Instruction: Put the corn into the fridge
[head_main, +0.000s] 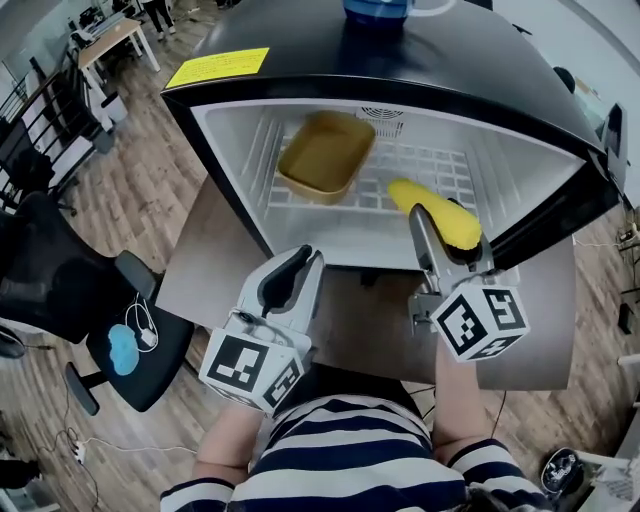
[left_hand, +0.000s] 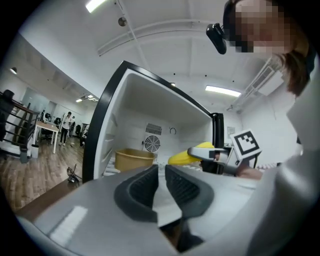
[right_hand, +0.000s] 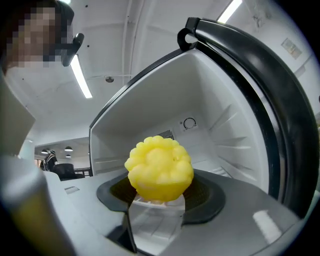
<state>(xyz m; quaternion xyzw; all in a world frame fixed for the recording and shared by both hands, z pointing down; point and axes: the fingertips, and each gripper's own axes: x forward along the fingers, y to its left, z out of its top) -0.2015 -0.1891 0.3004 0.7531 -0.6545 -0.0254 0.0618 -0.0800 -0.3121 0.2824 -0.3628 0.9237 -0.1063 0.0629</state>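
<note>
Left gripper (head_main: 303, 258), lower centre, clenched empty; right gripper (head_main: 428, 228) grasps corn (head_main: 452, 222) at open fridge (head_main: 300, 240), centre right

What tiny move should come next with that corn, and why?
Probably lower the right tool slightly so the corn settles on the wire shelf, to the right of the tan tray. The corn is clamped in that tool and is inside the open fridge, over bare shelf. I cannot tell whether it touches the shelf yet.
</note>
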